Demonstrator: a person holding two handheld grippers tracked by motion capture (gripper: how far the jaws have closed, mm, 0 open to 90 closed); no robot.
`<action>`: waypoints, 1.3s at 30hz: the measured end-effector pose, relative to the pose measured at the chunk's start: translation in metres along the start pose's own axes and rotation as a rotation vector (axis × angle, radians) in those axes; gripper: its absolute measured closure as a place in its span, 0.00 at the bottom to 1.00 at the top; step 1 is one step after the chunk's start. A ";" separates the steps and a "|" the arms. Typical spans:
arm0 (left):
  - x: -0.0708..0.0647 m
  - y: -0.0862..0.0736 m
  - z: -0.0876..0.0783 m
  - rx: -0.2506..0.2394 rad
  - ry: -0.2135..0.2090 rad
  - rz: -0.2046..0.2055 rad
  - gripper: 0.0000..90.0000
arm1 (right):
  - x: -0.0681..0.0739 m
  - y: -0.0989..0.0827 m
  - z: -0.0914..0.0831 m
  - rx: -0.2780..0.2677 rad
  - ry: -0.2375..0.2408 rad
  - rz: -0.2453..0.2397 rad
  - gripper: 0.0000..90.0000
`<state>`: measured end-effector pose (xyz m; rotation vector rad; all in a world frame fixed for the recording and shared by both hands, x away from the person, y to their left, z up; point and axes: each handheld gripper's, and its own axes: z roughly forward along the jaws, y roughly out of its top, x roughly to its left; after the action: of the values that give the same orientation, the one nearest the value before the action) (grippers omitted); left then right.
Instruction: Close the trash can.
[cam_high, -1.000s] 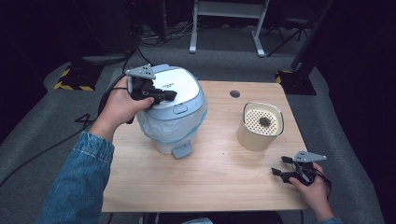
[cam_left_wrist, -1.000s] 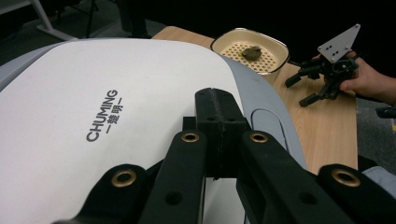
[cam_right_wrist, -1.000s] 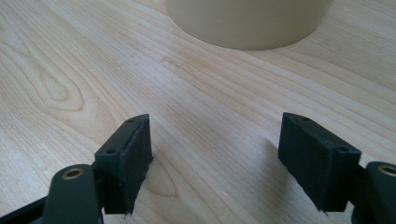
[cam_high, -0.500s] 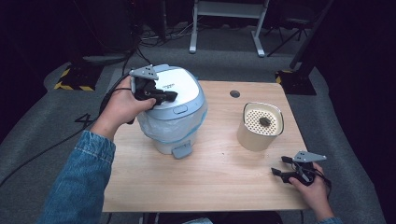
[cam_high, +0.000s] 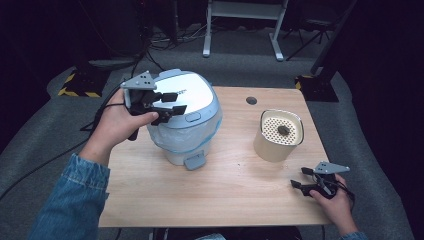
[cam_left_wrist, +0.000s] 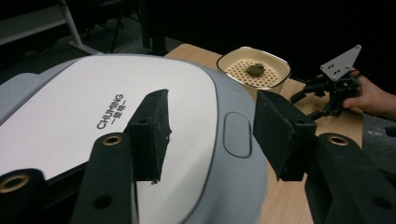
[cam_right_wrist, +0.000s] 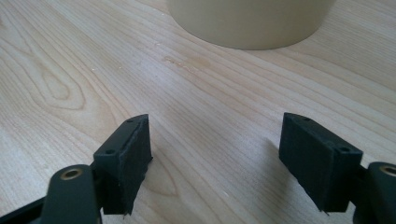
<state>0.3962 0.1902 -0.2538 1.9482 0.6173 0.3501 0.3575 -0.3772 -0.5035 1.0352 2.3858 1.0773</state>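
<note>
Rice cooker at the left of the counter, 2 hand-held grippers spread and empty.

The left hand-held gripper (cam_high: 169, 103) hovers over the white lid of the rice cooker (cam_high: 187, 117), which stands on the left half of the wooden counter (cam_high: 235, 195); its jaws have just been opening and now stand apart above the lid with nothing between them. Right of the cooker stands a cream pot (cam_high: 278, 135) with a perforated insert. At the near right corner the right hand-held gripper (cam_high: 301, 178) rests low, jaws wide, gripping nothing.
</note>
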 end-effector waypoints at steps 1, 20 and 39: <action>-0.003 -0.002 -0.005 -0.001 0.010 -0.002 0.47 | 0.000 0.000 0.000 0.000 0.000 0.000 0.28; -0.048 -0.041 -0.055 -0.048 0.029 0.007 0.43 | 0.000 0.000 0.000 0.000 0.000 -0.001 0.28; -0.060 -0.129 -0.055 -0.042 0.074 -0.075 0.41 | 0.000 0.000 0.000 -0.001 -0.001 -0.002 0.28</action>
<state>0.2852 0.2433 -0.3437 1.8738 0.7233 0.3860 0.3574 -0.3770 -0.5036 1.0322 2.3854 1.0766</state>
